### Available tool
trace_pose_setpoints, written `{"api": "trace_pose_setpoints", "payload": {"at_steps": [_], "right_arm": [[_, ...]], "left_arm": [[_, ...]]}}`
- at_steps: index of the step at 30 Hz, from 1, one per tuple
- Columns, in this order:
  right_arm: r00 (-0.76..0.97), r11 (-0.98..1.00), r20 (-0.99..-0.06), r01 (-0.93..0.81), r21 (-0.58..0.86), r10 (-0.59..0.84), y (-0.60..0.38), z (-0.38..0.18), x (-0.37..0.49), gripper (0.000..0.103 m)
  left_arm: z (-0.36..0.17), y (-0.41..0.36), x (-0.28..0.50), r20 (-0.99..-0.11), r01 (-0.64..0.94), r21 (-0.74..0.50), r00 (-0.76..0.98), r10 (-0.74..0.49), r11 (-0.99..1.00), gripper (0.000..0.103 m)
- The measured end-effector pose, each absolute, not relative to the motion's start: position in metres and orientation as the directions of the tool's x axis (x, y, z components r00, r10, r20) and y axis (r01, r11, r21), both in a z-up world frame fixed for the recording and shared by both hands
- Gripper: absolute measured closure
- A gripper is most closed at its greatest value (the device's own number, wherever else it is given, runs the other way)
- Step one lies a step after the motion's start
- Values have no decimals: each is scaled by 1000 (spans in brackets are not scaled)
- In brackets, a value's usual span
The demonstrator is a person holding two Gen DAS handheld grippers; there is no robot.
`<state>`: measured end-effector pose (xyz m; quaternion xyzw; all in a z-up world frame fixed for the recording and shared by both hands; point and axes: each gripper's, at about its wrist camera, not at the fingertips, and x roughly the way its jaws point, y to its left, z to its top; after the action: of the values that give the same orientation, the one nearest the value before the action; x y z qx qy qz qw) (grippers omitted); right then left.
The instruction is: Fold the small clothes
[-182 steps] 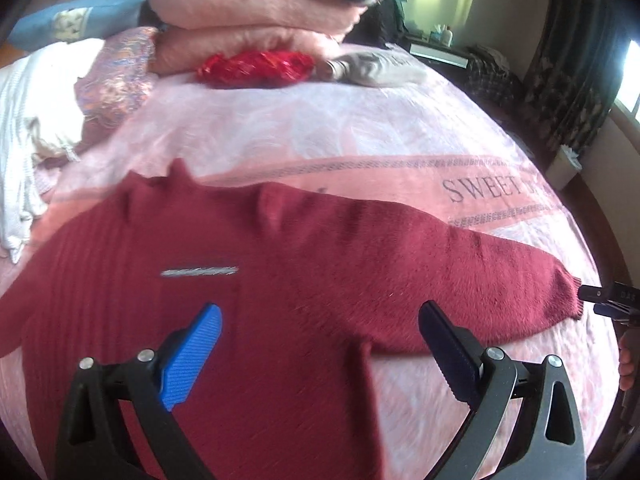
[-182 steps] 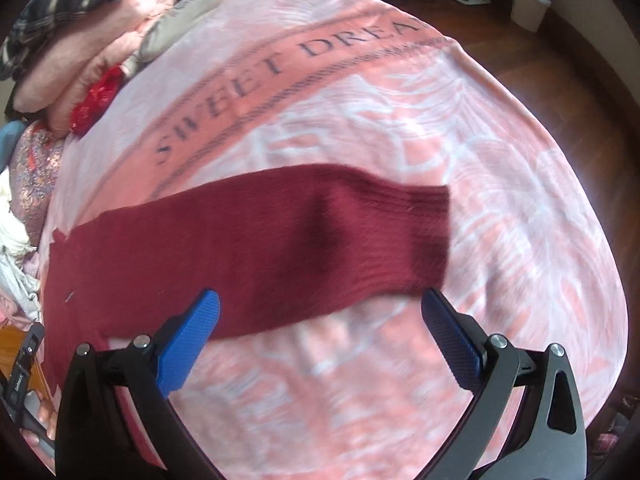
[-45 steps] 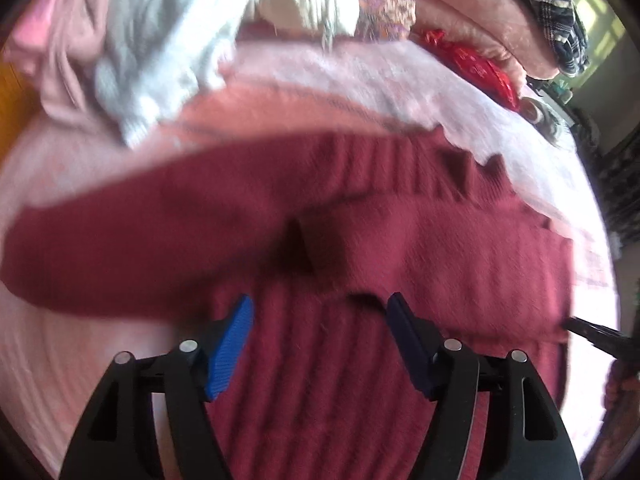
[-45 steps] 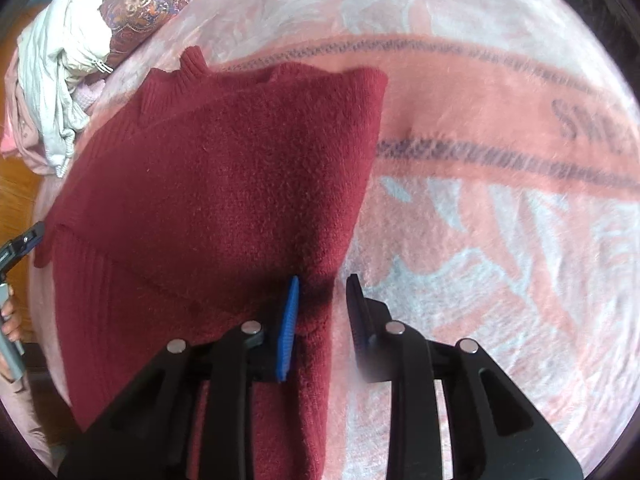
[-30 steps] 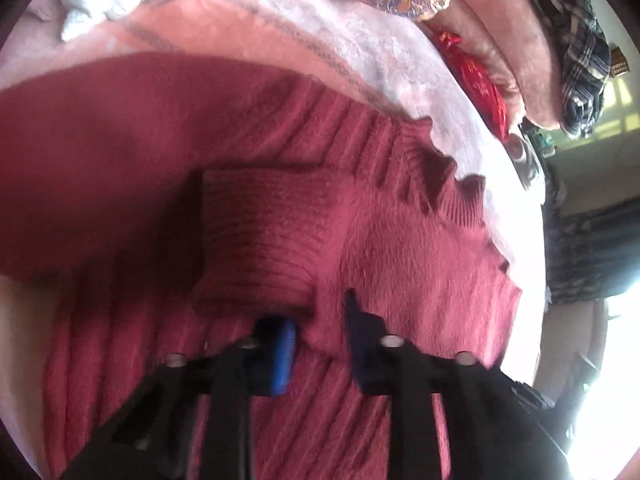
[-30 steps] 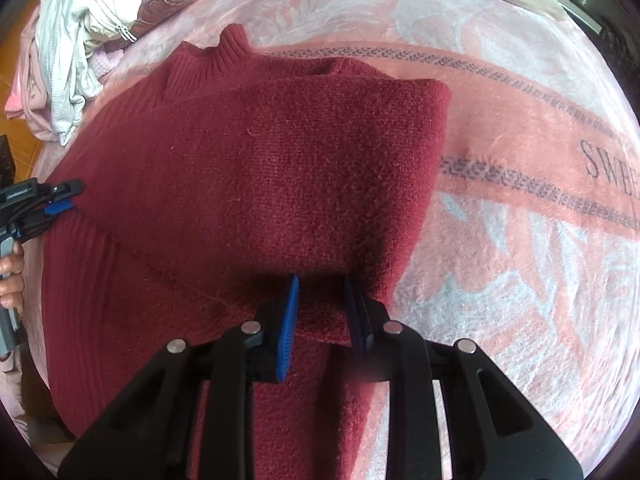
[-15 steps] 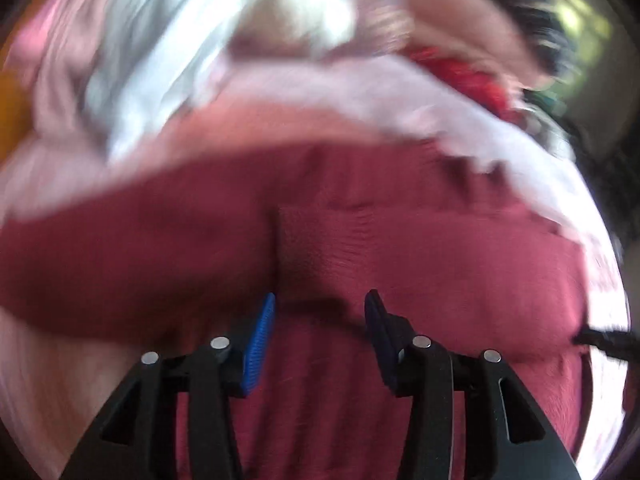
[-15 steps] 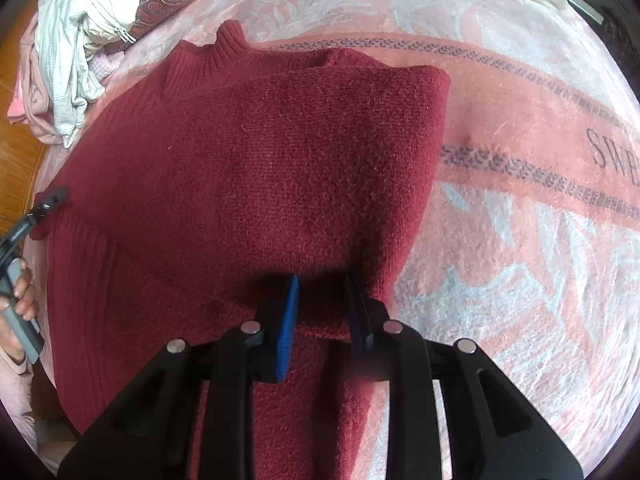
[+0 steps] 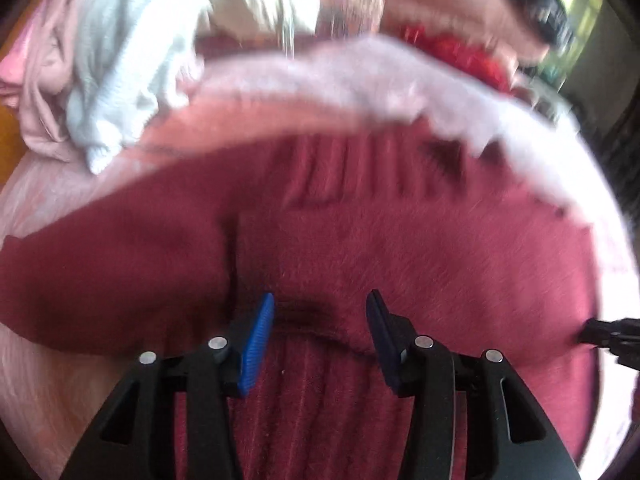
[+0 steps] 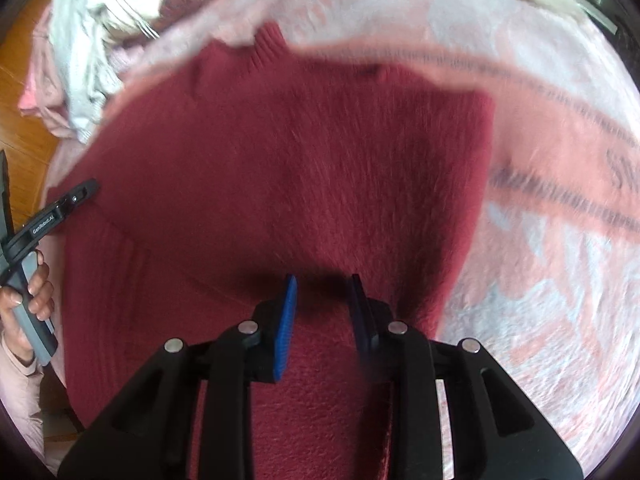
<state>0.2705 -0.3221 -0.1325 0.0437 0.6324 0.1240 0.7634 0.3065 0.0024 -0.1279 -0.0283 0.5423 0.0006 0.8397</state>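
A dark red knit sweater (image 9: 400, 248) lies on the pink bed blanket; it also shows in the right wrist view (image 10: 320, 168). One sleeve is folded across the chest, its cuff edge (image 9: 236, 240) near the middle. The other sleeve (image 9: 100, 272) still stretches out to the left. My left gripper (image 9: 320, 312) hovers open and empty just above the folded sleeve's lower edge. My right gripper (image 10: 322, 292) sits over the folded sleeve's edge with its jaws slightly apart; no cloth shows between them. The left gripper (image 10: 76, 196) appears at the left edge of the right wrist view.
A heap of white and pink clothes (image 9: 120, 60) lies at the bed's left end, also in the right wrist view (image 10: 88, 40). Stacked pink blankets (image 9: 440, 8) and a red item (image 9: 452, 52) lie at the back. The blanket (image 10: 560, 240) has a lettered band. Wooden floor (image 10: 24, 92) shows left.
The right gripper has opened slightly and let go of the folded sleeve. The left gripper has opened wider and drawn back a little. Both views are blurred by motion.
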Motion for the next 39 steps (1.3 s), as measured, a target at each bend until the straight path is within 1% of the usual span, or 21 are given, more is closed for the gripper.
{"api": "trace_pose_setpoints", "payload": {"at_steps": [4, 5, 7, 8, 9, 10, 12, 17, 22, 24, 27, 30, 34, 36, 37, 38, 39], "right_arm": [[172, 962, -950, -120, 243, 262, -324, -128, 272, 76], [177, 960, -946, -121, 252, 270, -324, -124, 272, 73], [196, 955, -938, -129, 265, 287, -321, -112, 269, 68], [203, 955, -936, -133, 266, 289, -319, -107, 267, 62], [209, 954, -934, -140, 264, 289, -315, -102, 265, 60], [210, 953, -933, -146, 267, 294, -310, -99, 265, 60], [206, 946, -928, -166, 279, 310, -297, -96, 262, 60], [183, 947, -942, -210, 243, 283, -266, -102, 262, 56], [154, 940, -946, -235, 246, 286, -236, -109, 270, 54], [143, 932, -942, -249, 262, 303, -215, -110, 278, 51], [140, 921, -936, -276, 275, 322, -187, -109, 288, 47], [135, 909, -934, -311, 277, 330, -159, -111, 293, 46], [123, 898, -937, -349, 267, 326, -131, -118, 292, 46], [129, 897, -940, -364, 252, 316, -125, -119, 290, 44], [133, 897, -941, -369, 244, 311, -122, -120, 290, 43], [135, 896, -941, -371, 243, 310, -123, -120, 290, 43], [135, 896, -940, -371, 245, 313, -122, -120, 290, 43]], "left_arm": [[-130, -1, 303, -900, 4, -14, 436, -14, 1000, 53], [-126, 1, 302, -898, -1, -31, 439, -28, 1000, 52], [-115, 13, 298, -897, -28, -81, 437, -61, 996, 45], [-111, 19, 296, -898, -39, -87, 435, -62, 995, 36], [-106, 28, 294, -898, -52, -87, 437, -56, 995, 30], [-100, 36, 291, -893, -70, -74, 450, -35, 995, 28], [-92, 57, 287, -888, -98, -45, 460, 5, 994, 18], [-85, 140, 274, -902, -229, -4, 422, 96, 973, 13], [-91, 239, 261, -899, -397, 81, 368, 239, 914, 13], [-94, 273, 258, -898, -462, 97, 342, 277, 882, 13], [-100, 321, 252, -902, -538, 82, 318, 293, 839, 13], [-104, 341, 255, -896, -558, 98, 311, 317, 824, 13], [-115, 363, 264, -901, -556, 109, 296, 318, 824, 13], [-123, 374, 264, -909, -561, 67, 307, 283, 825, 13], [-127, 377, 265, -916, -559, 29, 317, 246, 829, 14], [-131, 380, 266, -919, -558, 5, 325, 224, 830, 17], [-134, 381, 266, -916, -556, -17, 341, 209, 831, 26]]}}
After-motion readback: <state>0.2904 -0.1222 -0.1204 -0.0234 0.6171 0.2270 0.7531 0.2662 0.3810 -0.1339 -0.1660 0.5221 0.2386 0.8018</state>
